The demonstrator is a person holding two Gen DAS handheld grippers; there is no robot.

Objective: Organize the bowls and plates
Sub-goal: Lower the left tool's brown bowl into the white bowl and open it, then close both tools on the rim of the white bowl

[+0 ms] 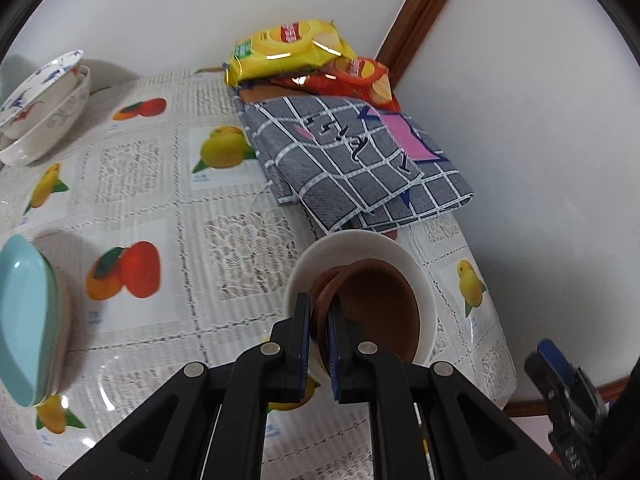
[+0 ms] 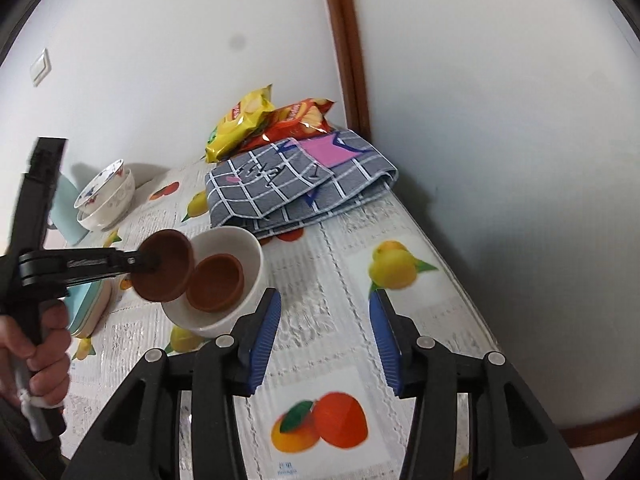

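My left gripper [image 1: 319, 320] is shut on the rim of a small brown bowl [image 1: 376, 304], held tilted over a white bowl [image 1: 416, 276]. In the right wrist view that held brown bowl [image 2: 162, 266] hangs above the white bowl [image 2: 248, 256], which holds a second brown bowl [image 2: 216, 282]. The left gripper [image 2: 150, 263] reaches in from the left there. My right gripper [image 2: 324, 320] is open and empty, just right of the white bowl above the tablecloth.
Stacked patterned white bowls [image 1: 36, 112] [image 2: 106, 200] stand at the far left. Light-blue plates [image 1: 24, 320] [image 2: 86, 308] lie at the left. A folded grey checked cloth [image 1: 352, 160] [image 2: 296, 188] and snack bags [image 1: 296, 48] [image 2: 272, 120] lie by the wall.
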